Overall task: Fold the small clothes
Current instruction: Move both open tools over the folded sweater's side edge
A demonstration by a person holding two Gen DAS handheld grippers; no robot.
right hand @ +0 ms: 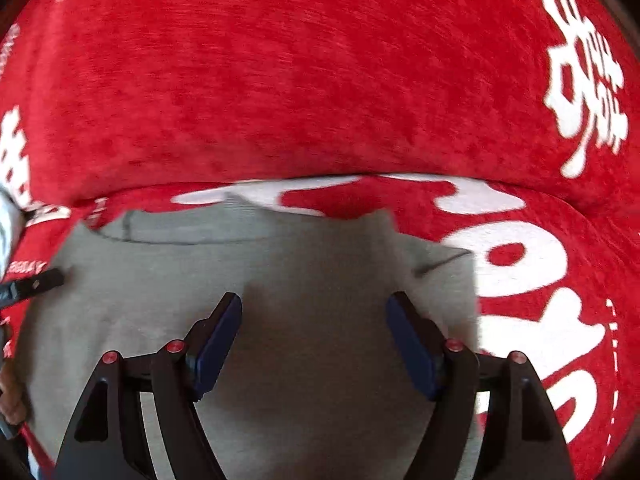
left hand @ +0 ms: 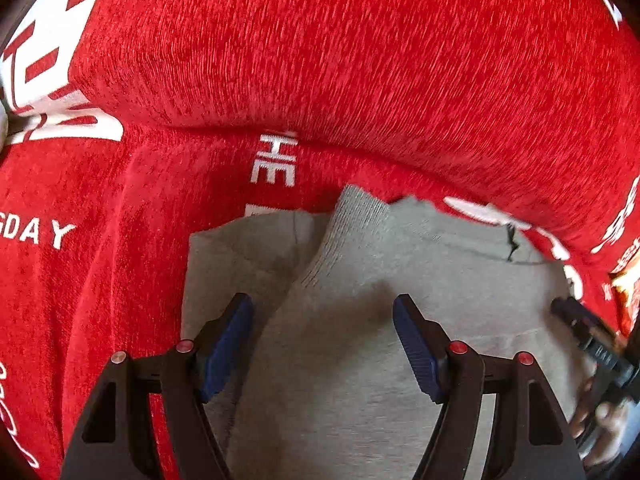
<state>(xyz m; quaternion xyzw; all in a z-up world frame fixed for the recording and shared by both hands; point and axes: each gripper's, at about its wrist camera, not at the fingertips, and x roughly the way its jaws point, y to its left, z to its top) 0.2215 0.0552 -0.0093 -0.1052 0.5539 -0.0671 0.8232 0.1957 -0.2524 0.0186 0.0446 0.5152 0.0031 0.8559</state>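
Over grey garment (left hand: 360, 340), left gripper (left hand: 322, 344) agape — right gripper (right hand: 314, 340) too.

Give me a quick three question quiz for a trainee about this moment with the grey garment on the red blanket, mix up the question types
1. True or false: the left gripper is clamped on the grey garment.
2. Multiple choice: the grey garment lies on A) a bare wooden table, B) a red blanket with white lettering, C) a blue towel.
3. Fill in the blank: in the right wrist view, the right gripper hangs over the garment with its jaws ____.

Key: 1 false, its jaws are apart with nothing between them; 2 B; 3 open.
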